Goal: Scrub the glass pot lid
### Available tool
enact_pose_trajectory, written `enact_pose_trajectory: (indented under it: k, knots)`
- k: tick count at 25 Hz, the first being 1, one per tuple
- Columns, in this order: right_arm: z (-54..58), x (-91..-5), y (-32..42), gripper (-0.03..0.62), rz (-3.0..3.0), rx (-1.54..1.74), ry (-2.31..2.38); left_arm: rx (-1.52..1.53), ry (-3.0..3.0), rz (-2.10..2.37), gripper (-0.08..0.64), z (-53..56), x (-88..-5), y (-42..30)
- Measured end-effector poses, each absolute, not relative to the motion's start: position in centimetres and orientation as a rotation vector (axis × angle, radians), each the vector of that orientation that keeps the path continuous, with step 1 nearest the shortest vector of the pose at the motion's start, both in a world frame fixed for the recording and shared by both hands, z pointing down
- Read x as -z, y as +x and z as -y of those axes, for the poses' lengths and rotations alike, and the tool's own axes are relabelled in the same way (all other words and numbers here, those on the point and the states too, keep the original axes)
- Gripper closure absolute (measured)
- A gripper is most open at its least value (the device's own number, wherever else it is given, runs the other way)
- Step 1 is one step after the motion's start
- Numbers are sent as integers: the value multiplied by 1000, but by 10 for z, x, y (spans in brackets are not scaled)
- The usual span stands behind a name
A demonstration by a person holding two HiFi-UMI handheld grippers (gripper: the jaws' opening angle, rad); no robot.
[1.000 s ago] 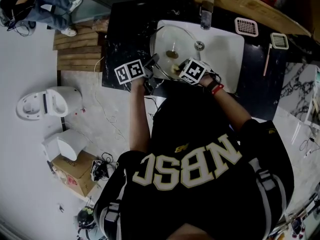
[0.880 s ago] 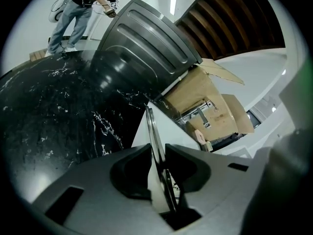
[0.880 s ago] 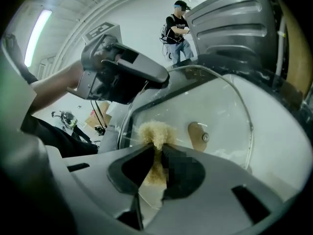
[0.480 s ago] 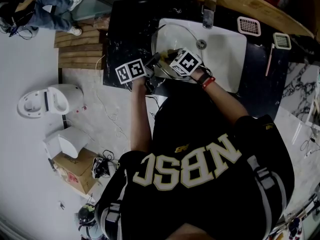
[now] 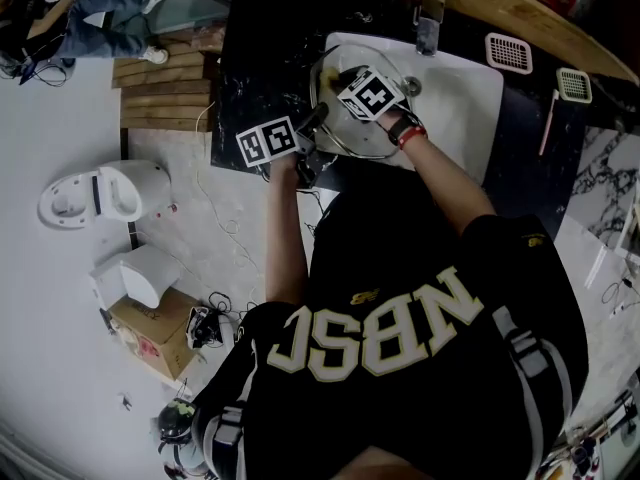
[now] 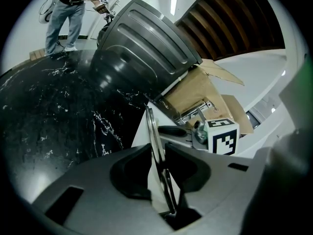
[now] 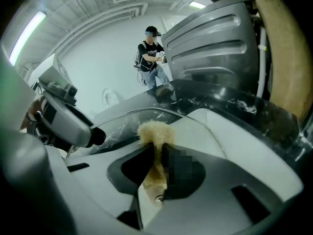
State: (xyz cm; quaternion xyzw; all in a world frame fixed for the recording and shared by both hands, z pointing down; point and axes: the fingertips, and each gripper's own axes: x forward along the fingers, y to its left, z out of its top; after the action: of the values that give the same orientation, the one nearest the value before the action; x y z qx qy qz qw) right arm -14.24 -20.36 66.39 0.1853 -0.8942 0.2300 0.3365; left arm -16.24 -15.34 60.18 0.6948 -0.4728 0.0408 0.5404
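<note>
left tongs (image 6: 163,190) narrow, clamped on rim of glass pot lid (image 5: 350,140), lid over white sink (image 5: 465,98) in dark worktop (image 5: 250,68), right tongs (image 7: 157,180) pinching tan scrub pad (image 7: 155,133) against lid glass

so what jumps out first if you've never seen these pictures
The glass pot lid stands out, held over the white sink with its rim clamped in the left gripper. The right gripper grips a tan scrubbing pad right at the lid's glass. A black marbled counter runs around the sink.
</note>
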Motion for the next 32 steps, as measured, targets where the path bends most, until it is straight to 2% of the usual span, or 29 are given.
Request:
enact_pose_trajectory:
  k: [16,26,32]
  knots:
    - [256,-730,-75,529,2139,-656,766,-83,1638,1116,459,152,-603,-161]
    - [214,-777,4,530,1878,-647,684,-70,1640,1115,459,152,-603,-161]
    - [194,-777,1,534,1930,-550,655,-66,1641,1116,459,152,-602,-162]
